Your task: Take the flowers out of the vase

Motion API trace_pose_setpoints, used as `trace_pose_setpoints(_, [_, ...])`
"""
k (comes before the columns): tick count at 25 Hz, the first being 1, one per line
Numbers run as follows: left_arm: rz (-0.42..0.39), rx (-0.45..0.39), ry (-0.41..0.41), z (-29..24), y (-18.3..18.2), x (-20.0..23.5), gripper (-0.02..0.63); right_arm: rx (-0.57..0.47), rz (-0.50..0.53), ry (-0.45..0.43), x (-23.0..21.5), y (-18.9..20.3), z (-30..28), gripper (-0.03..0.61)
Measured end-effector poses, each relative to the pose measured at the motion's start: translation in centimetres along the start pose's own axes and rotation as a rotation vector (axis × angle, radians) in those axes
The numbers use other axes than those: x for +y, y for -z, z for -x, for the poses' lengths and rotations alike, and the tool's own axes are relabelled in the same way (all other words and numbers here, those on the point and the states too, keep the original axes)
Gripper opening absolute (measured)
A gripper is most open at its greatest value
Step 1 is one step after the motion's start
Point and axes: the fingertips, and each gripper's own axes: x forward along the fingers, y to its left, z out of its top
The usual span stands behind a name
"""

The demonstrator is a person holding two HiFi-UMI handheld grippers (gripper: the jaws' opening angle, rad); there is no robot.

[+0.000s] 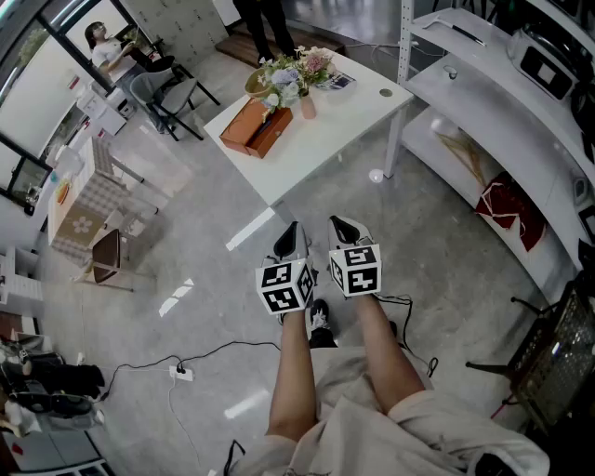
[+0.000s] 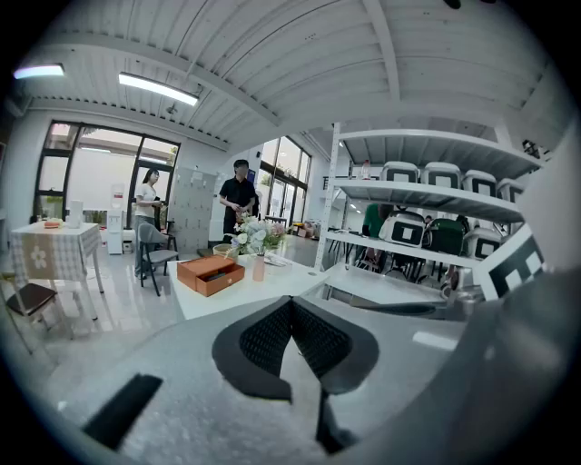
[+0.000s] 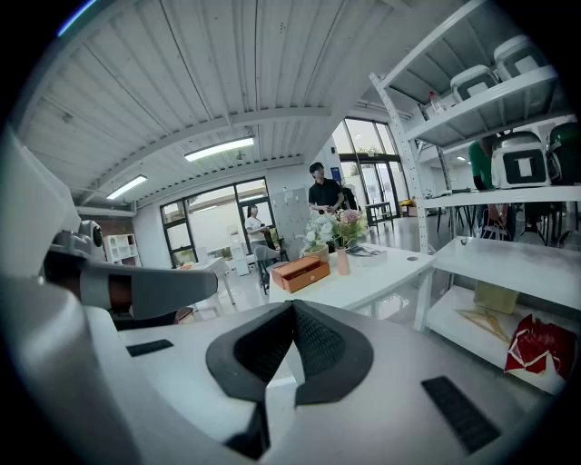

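Holding left gripper point(image 1: 292, 232) and right gripper point(image 1: 339, 228) side by side, jaws pressed closed on nothing, aiming twelve o'clock toward distant flowers point(image 1: 290, 74) in vase point(image 1: 307, 106), likely readying an approach.

Left claw point(image 1: 292, 231), right claw point(image 1: 340, 225): both closed

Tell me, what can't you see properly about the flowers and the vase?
- Vase, head view: too small to count its stems.
- Flowers, left gripper view: far off, kinds unclear.
- Orange box, all views: inside too small to see.
- Person behind the table, head view: cut off by top edge.
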Motion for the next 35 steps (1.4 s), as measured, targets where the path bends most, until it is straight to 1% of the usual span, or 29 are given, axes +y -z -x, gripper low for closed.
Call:
trace_pose_setpoints(2, [0.004, -0.006, 0.009, -0.1, -0.7, 2.2, 0.008, 0.002, 0.012, 0.003, 1.1, -0.5, -1.4, 0.006])
trace_pose_setpoints(5, [0.002, -0.008, 0.028, -0.6, -1.6, 4.9, 0.008, -0.008, -0.009, -0.01, 2.4, -1.3, -3.4, 0.006])
trace_pose_setpoints(8, [0.007, 0.002, 0.063, -1.5, -2.0, 6.8, 0.008, -0.025, -0.023, -0.014, 3.3, -2.0, -5.0, 0.006])
trace_pose_setpoints(12, [0.009, 0.0, 0.116, -2.8, -2.7, 8.7, 0.008, -0.033, -0.026, 0.01, 4.2, -2.4, -6.9, 0.006])
trace_pose_setpoints(16, [-0.007, 0.03, 0.184, -4.7, -3.3, 9.6, 0.008, -0.059, -0.079, 0.057, 3.7, -3.2, -8.4, 0.006])
trace_pose_setpoints(19, [-0.015, 0.053, 0.24, -6.1, -3.3, 10.0, 0.008, -0.069, -0.093, 0.098, 3.3, -3.8, -9.4, 0.006])
trace_pose_setpoints(22, [-0.039, 0.062, 0.313, -7.0, -3.2, 9.5, 0.008, -0.075, -0.115, 0.133, 2.8, -3.8, -9.4, 0.006])
trace_pose_setpoints(25, [-0.059, 0.073, 0.358, -8.0, -2.7, 8.5, 0.008, -0.072, -0.124, 0.172, 1.8, -3.5, -8.7, 0.006])
trace_pose_setpoints(27, [-0.032, 0.062, 0.363, -9.1, -2.6, 8.1, 0.008, -0.065, -0.117, 0.174, 0.7, -3.2, -8.4, 0.006])
trace_pose_setpoints(30, [0.003, 0.028, 0.332, -10.4, -3.1, 8.4, 0.008, -0.062, -0.105, 0.123, -0.1, -2.7, -8.1, 0.006])
trace_pose_setpoints(32, [-0.006, 0.013, 0.315, -11.4, -3.8, 8.6, 0.008, -0.084, -0.123, 0.101, -0.9, -2.8, -8.3, 0.006])
trace_pose_setpoints(35, [-0.051, 0.009, 0.306, -12.8, -4.7, 8.6, 0.008, -0.109, -0.184, 0.087, -2.6, -3.0, -9.3, 0.006])
